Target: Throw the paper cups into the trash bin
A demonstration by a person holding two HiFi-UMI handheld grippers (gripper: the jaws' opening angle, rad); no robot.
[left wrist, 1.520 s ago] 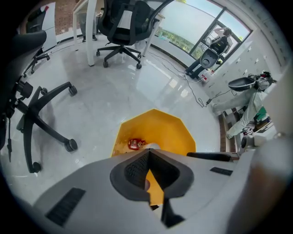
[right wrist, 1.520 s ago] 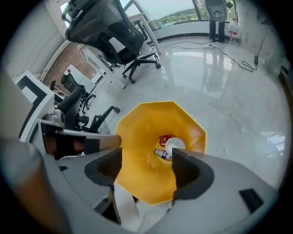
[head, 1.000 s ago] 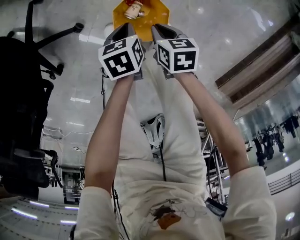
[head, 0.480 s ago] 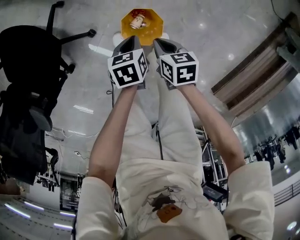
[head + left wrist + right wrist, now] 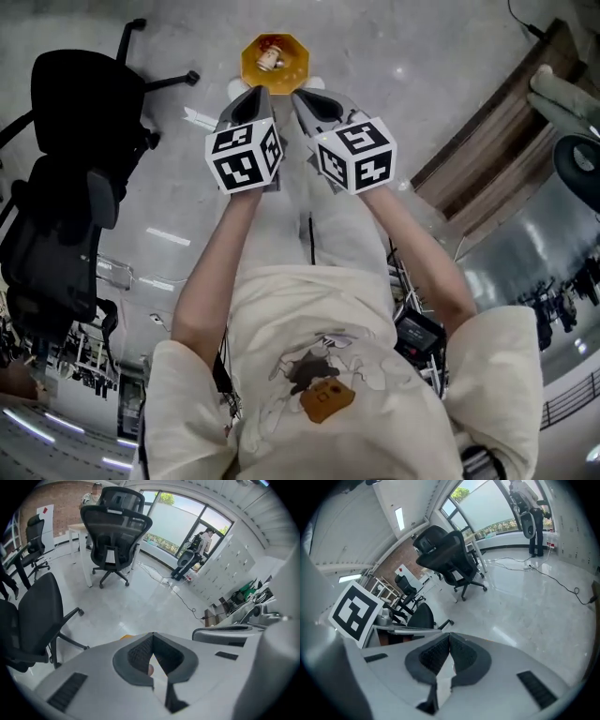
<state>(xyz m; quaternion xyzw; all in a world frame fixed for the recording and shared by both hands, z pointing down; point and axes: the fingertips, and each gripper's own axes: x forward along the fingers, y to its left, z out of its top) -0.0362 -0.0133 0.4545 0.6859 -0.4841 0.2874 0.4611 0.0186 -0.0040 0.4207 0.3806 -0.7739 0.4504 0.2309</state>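
1. Since a second ago, the orange trash bin has come fully into the head view; before, the top edge cut it off, and now it looks smaller and further away. A black office chair has slid further into the left of the picture. The right gripper has drawn its jaws together
2. One paper cup lies on its side inside the bin. It is pale with some red on it. The bin stands on the shiny grey floor ahead of the person. I cannot tell whether more cups lie under it
3. The person holds both grippers out at arm's length, side by side, tips pointing towards the bin and stopping just short of it in the picture. To my eye this is the posture of someone who has let a cup drop and not yet lowered the arms
4. The left gripper is clenched. In its own view the dark pads meet at the tips with nothing between them, and only floor and a sliver of orange show beyond
5. The right gripper is likewise clenched and empty, pads pressed together, touching nothing
6. No other cup shows anywhere on the floor, so this part of the job looks finished
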